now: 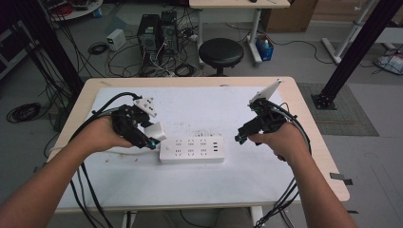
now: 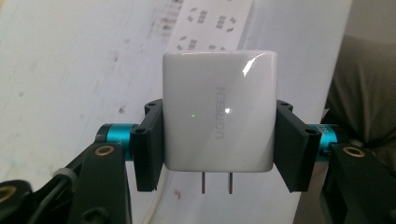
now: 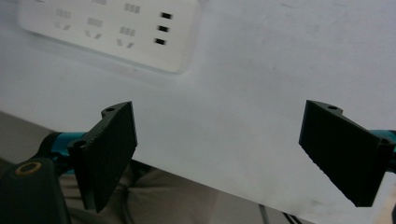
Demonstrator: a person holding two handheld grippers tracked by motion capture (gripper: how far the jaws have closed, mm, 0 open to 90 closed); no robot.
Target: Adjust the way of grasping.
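Observation:
A white power strip (image 1: 192, 148) with several sockets and USB ports lies flat at the middle of the table; it also appears as the strip (image 2: 212, 21) and the strip (image 3: 109, 29). My left gripper (image 1: 151, 135) hovers just left of the strip's left end, shut on a white UGREEN charger (image 2: 218, 111) whose two metal prongs (image 2: 216, 183) point toward the camera. The charger (image 1: 155, 131) shows as a small white block. My right gripper (image 1: 240, 137) hangs to the right of the strip, open, its two black pads (image 3: 112, 149) wide apart with nothing between them.
A white sheet (image 1: 190, 180) covers the wooden table (image 1: 313, 142). Cables trail from both grippers over the near edge. Beyond the far edge are a black stool (image 1: 221, 52), computer towers (image 1: 157, 31) and floor cables.

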